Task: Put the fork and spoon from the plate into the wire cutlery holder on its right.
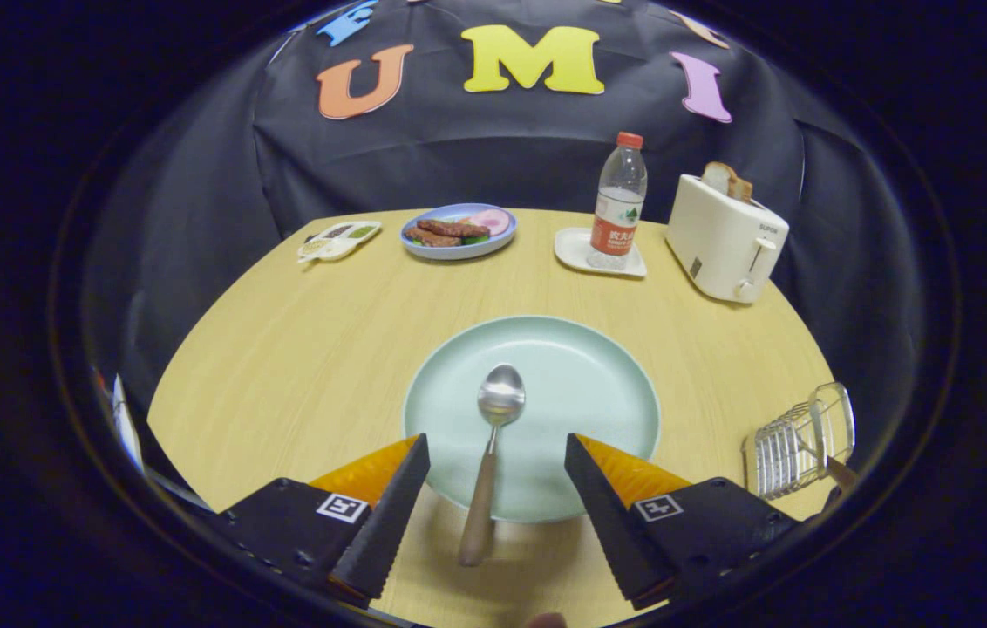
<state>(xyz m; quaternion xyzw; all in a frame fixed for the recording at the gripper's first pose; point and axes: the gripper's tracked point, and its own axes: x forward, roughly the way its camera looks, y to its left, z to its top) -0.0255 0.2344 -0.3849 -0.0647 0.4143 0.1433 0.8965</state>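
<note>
While the gripper (496,488) hangs low over the near edge of a wooden table (302,349), its two fingers stand wide apart and grasp nothing. Between them lies the spoon (490,458), its brown handle pointing back toward the camera and poking past the rim of a pale green plate (607,384), its metal bowl resting near the plate's middle. To the right of the plate, near the table's edge, sits the wire cutlery holder (794,445); a brown handle that may be the fork's (840,473) pokes from it, though distortion there makes this hard to confirm. No fork lies on the plate.

Likely risks: the rounded handle could roll or slip if the fingers close off-centre, and the raised end may tip the spoon's bowl upward, dragging it off the plate.

Farther back stand a small divided dish (338,240), a blue plate of food (459,231), a water bottle (618,205) on a white tray (572,253), and a white toaster (724,240) holding bread.
</note>
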